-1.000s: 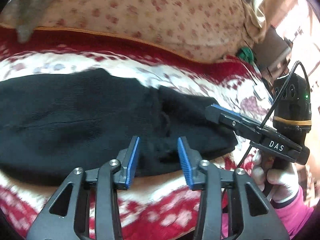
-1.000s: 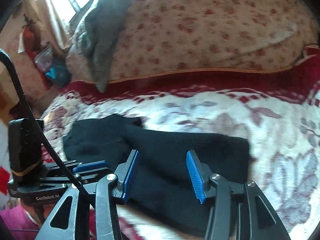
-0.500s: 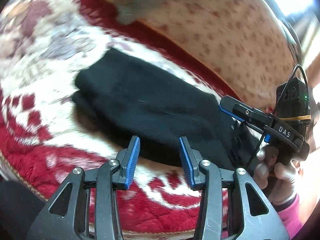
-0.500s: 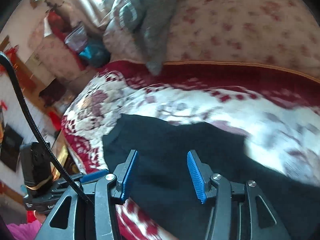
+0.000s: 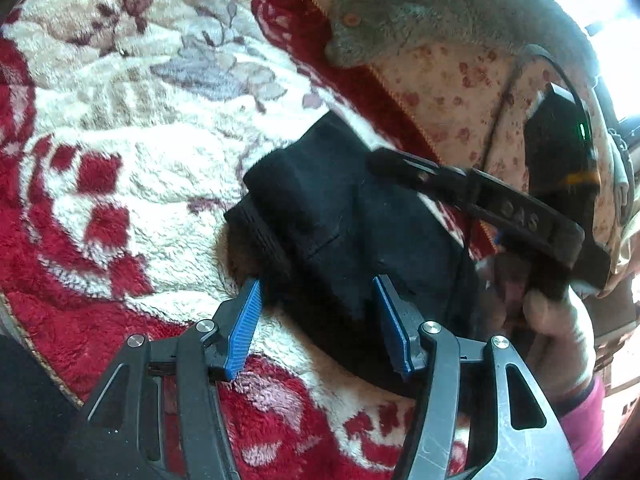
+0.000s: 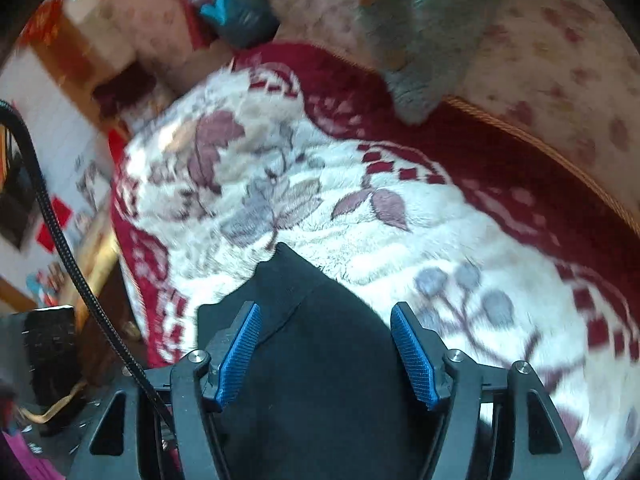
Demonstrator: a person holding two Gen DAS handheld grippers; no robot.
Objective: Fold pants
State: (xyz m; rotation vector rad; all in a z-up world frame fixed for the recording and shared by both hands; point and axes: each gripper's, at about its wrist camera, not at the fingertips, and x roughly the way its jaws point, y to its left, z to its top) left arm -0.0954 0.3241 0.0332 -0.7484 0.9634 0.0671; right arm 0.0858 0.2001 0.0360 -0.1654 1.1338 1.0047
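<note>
The black pants [image 5: 336, 224] lie folded in a thick bundle on the red and white floral blanket [image 5: 132, 168]. My left gripper [image 5: 318, 320] hovers over the bundle's near edge; its jaws are opening, black cloth lies under the gap, and the blue pads [image 5: 244, 324] do not press on it. In the right wrist view my right gripper [image 6: 326, 350] straddles the corner of the pants [image 6: 316, 344], its jaws opening too, pads clear of the cloth. The right gripper [image 5: 472, 188] also shows in the left wrist view, held by a hand [image 5: 548, 316] over the bundle's far side.
A floral quilt [image 5: 452, 80] with a grey garment [image 5: 404, 12] draped on it borders the blanket. The bed's edge [image 6: 120, 264] drops to the left in the right wrist view, with furniture and a blue bag [image 6: 236, 12] beyond. A black cable [image 6: 52, 216] hangs at left.
Both grippers swung across to the end of the pants and rolled. Their jaws now stand wider than before. The bundle looks shorter and thicker than a second ago.
</note>
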